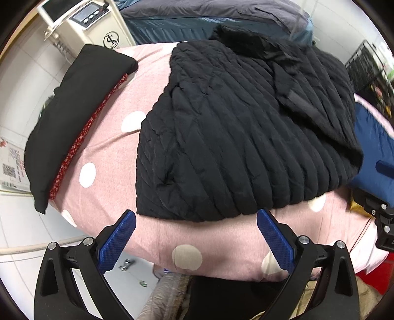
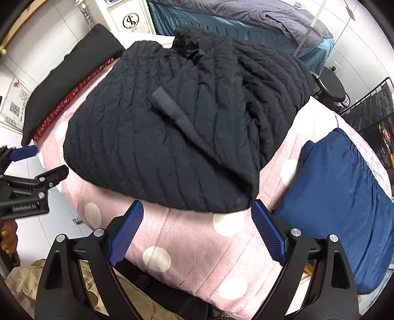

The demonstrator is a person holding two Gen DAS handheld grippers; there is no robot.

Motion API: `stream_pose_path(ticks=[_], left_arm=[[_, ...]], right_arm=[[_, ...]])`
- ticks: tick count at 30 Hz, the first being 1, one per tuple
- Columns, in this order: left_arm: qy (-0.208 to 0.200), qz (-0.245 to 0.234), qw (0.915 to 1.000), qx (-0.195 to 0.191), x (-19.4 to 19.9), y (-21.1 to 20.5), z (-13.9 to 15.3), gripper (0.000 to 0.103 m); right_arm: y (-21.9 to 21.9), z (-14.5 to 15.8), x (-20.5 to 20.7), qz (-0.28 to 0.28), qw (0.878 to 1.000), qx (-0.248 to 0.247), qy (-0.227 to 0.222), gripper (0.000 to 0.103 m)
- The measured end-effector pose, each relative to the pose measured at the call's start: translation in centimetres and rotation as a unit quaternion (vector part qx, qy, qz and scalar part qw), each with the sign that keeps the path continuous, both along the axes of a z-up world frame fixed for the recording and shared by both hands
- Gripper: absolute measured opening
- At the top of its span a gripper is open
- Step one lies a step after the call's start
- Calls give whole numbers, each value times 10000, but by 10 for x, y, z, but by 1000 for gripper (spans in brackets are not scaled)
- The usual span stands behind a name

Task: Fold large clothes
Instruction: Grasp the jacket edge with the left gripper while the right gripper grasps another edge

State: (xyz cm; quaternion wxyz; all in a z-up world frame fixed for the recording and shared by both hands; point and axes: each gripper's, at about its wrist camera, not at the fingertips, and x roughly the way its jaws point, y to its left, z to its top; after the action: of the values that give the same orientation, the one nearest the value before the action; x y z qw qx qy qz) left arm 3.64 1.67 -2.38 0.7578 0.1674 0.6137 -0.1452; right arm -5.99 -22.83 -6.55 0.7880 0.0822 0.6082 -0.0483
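A black quilted jacket (image 1: 236, 133) lies spread on a pink bed cover with white dots (image 1: 103, 137); a sleeve with a dark cuff strip (image 2: 177, 110) is folded across its top. My left gripper (image 1: 196, 216) hangs open just above the jacket's near hem, blue pads apart, nothing between them. My right gripper (image 2: 197, 208) is open too, over the jacket's (image 2: 172, 128) near right corner, its right pad close to that corner. The left gripper's tool also shows at the left edge of the right wrist view (image 2: 27, 172).
A folded black garment with red patterned trim (image 1: 73, 118) lies along the bed's left side. A blue cloth (image 2: 339, 197) lies at the right. A white appliance (image 1: 86, 22) and another bed stand behind. Tiled floor lies to the left, tan fabric below.
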Motion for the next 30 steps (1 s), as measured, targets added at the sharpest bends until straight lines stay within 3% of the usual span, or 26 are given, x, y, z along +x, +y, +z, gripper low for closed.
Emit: stream_pose_path(ticks=[5, 12, 18, 20, 21, 23, 25, 27, 30], left_arm=[[20, 324, 9989, -351, 43, 19, 5, 97], [446, 179, 9938, -998, 114, 8, -11, 97], [1002, -173, 9874, -1215, 149, -22, -56, 95], [1212, -171, 9849, -1223, 154, -27, -70, 88], [1286, -192, 9838, -1234, 154, -29, -75, 83], [1407, -240, 9811, -1308, 152, -32, -80, 63], [1398, -308, 9805, -1344, 149, -35, -80, 55], [1228, -455, 9840, -1209, 142, -42, -75, 47], [1121, -609, 9843, -1220, 129, -49, -62, 34]], right_arm=[[-30, 13, 26, -8, 9995, 51, -300, 88], [-98, 23, 126, -49, 9973, -79, -722, 88], [-134, -18, 216, -26, 9989, -21, -472, 88], [-136, -39, 231, -37, 9995, -51, -306, 88], [-135, -46, 233, -41, 9997, -49, -253, 84], [-133, -56, 228, -33, 9996, -39, -265, 76], [-132, -54, 218, 1, 9991, 33, -416, 59], [-133, -46, 202, 22, 9980, 216, -598, 32], [-129, -26, 167, 33, 9940, 657, -877, 16]])
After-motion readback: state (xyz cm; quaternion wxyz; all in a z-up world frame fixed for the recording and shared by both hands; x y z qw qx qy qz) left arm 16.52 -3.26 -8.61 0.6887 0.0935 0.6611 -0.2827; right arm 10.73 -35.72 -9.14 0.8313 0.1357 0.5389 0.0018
